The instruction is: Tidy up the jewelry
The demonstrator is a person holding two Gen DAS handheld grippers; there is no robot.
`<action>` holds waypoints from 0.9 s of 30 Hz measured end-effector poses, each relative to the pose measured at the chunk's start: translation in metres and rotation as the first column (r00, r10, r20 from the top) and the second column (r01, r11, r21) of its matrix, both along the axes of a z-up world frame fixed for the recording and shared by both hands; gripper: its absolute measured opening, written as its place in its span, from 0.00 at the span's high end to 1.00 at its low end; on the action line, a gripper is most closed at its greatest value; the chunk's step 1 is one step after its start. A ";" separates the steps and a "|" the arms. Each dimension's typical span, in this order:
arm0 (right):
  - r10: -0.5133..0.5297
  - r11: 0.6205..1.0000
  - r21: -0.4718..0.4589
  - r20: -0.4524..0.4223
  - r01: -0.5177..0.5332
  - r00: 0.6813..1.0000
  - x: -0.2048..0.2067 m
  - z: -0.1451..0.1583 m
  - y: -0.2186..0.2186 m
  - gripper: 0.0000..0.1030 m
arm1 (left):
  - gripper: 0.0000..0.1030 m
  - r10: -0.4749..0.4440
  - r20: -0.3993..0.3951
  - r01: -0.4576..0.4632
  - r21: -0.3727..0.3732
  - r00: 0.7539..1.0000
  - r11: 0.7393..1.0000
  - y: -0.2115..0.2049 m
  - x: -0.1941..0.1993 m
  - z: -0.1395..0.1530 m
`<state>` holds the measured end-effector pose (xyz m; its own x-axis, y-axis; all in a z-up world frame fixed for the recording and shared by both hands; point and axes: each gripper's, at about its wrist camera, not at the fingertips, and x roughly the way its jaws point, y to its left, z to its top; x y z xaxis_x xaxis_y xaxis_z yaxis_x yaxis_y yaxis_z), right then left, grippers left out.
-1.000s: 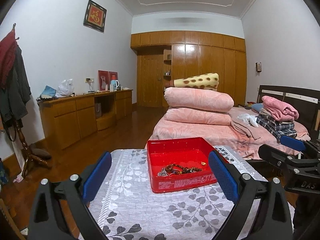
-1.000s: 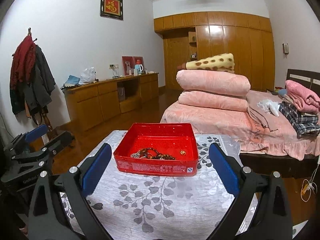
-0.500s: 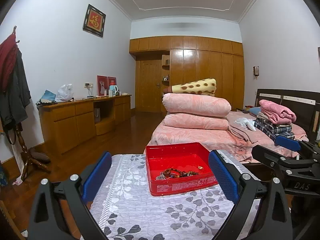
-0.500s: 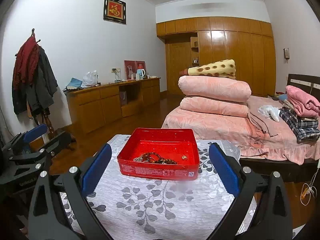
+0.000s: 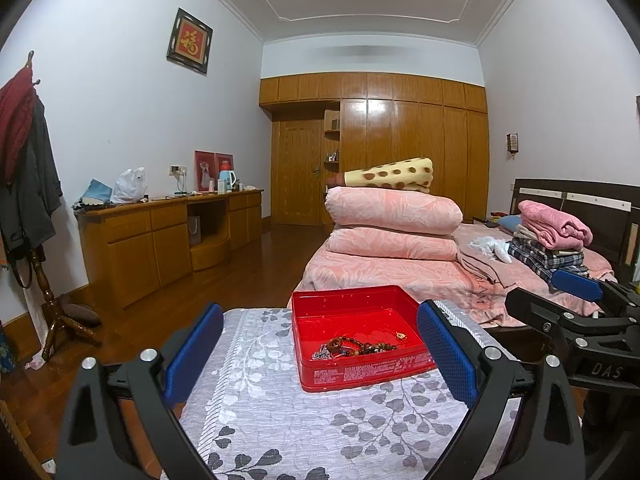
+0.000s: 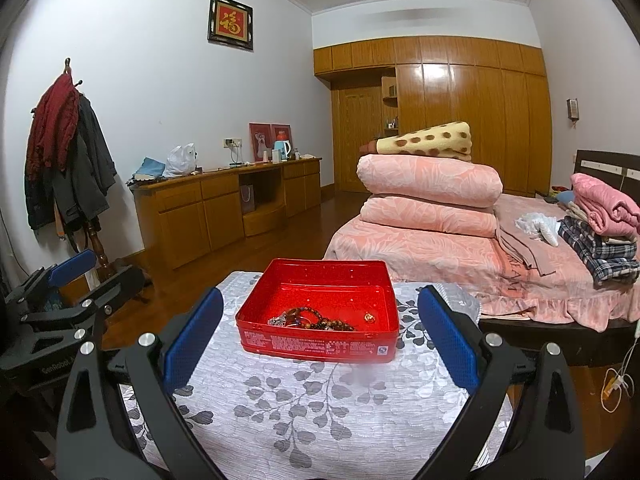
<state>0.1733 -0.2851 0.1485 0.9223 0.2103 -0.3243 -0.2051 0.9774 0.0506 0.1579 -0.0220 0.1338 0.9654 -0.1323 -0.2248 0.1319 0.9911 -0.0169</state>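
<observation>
Left wrist view: right gripper (image 5: 576, 292) reads "DAS".

- left wrist cam sits low over the table (image 5: 280, 420), facing the bed (image 5: 400, 272), red tin (image 5: 360, 372) near
- right wrist cam alongside, same heading
- both share tin, table, wardrobe (image 6: 460, 112)

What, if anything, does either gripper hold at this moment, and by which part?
Nothing is held. The left gripper and the right gripper both stand open and empty, short of the red tin; the jewelry lies inside it.
</observation>
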 end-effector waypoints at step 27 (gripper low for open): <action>0.002 1.000 -0.004 0.000 -0.002 1.000 0.000 0.001 0.001 0.08 | 0.07 -0.001 -0.004 0.001 0.003 1.000 1.000 0.000 -0.003 0.002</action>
<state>0.1729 -0.2840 0.1490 0.9218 0.2107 -0.3254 -0.2067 0.9773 0.0473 0.1545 -0.0222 0.1358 0.9643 -0.1327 -0.2292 0.1328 0.9910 -0.0148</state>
